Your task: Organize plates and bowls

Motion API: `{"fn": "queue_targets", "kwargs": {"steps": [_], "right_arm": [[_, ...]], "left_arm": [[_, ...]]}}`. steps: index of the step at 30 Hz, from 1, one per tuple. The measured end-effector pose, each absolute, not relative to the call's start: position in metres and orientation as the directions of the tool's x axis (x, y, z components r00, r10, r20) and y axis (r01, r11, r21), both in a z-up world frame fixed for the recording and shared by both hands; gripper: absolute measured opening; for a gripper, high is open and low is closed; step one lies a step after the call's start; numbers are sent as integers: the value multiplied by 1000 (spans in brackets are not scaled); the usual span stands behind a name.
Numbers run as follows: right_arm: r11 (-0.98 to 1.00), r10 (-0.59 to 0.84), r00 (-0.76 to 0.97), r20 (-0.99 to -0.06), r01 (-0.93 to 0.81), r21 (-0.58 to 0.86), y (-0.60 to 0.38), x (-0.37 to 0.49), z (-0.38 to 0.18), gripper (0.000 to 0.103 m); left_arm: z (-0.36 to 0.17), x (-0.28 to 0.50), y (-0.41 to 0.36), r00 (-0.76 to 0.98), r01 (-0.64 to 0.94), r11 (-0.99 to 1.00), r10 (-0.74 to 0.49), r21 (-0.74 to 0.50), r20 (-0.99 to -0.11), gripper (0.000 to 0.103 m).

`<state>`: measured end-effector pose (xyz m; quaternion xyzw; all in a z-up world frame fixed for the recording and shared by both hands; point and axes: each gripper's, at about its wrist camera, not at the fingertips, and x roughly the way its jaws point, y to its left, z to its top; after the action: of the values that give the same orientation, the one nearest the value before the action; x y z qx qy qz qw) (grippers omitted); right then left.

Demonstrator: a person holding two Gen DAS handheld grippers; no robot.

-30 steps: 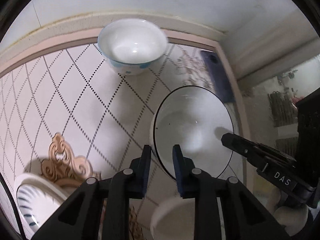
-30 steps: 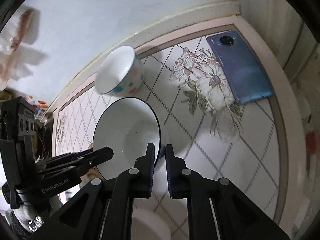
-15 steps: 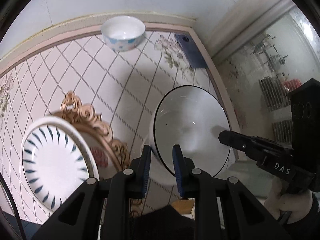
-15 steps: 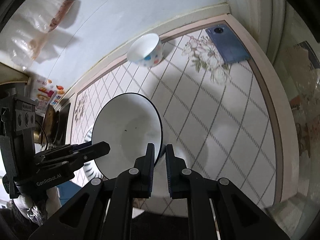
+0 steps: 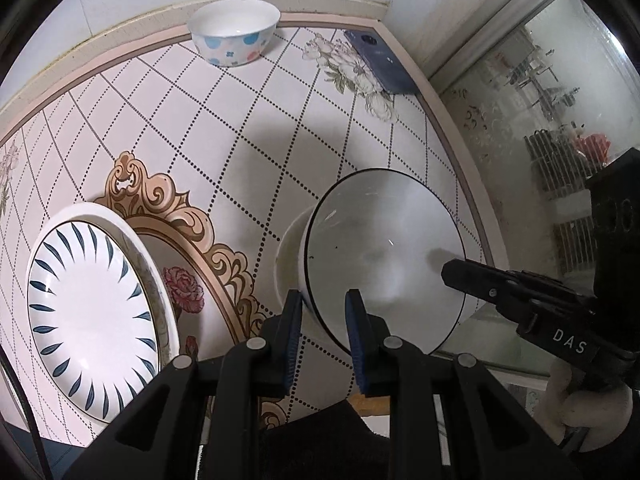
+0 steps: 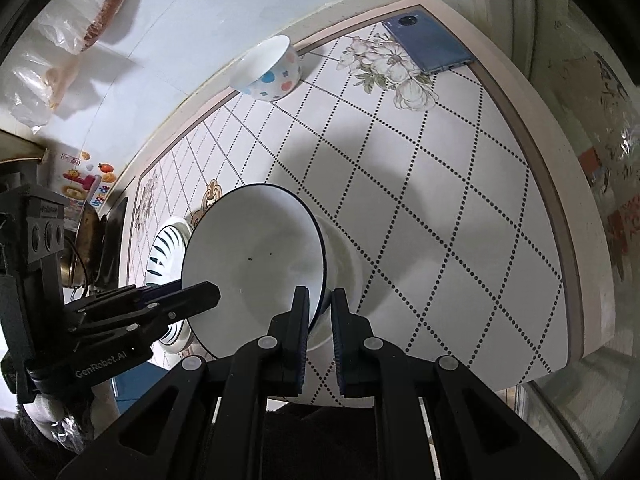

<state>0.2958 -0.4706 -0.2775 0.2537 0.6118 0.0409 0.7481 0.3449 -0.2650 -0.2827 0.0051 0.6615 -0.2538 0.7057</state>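
Both grippers hold one large white bowl with a dark rim (image 5: 384, 256) above the table's right part, tilted on its side. My left gripper (image 5: 322, 300) is shut on its near rim. My right gripper (image 6: 320, 300) is shut on the opposite rim of the same bowl (image 6: 256, 264); its fingers (image 5: 476, 276) show in the left wrist view. A white plate with blue dashes (image 5: 92, 304) lies at the table's near left. A small white bowl with coloured dots (image 5: 234, 30) stands at the far edge by the wall.
The table (image 5: 280, 140) has a diamond tile pattern and a pink border. A blue phone (image 5: 380, 62) lies at its far right corner. A glass door (image 5: 540, 120) is to the right. Plastic bags (image 6: 60, 40) hang on the wall at the left.
Both grippers have lifted the large bowl up and back from the table. The dotted bowl and phone look smaller and farther, and the blue-dashed plate has come fully into view.
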Motion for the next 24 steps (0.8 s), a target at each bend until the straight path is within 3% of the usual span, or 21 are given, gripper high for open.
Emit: {"fn": "queue_targets", "kwargs": {"steps": [24], "right_arm": [[877,371,209,-905,242,416,-466,304,-309,14]], "left_arm": [[-309,346,-261,-70,338,891,-299,-305,-952,19]]}}
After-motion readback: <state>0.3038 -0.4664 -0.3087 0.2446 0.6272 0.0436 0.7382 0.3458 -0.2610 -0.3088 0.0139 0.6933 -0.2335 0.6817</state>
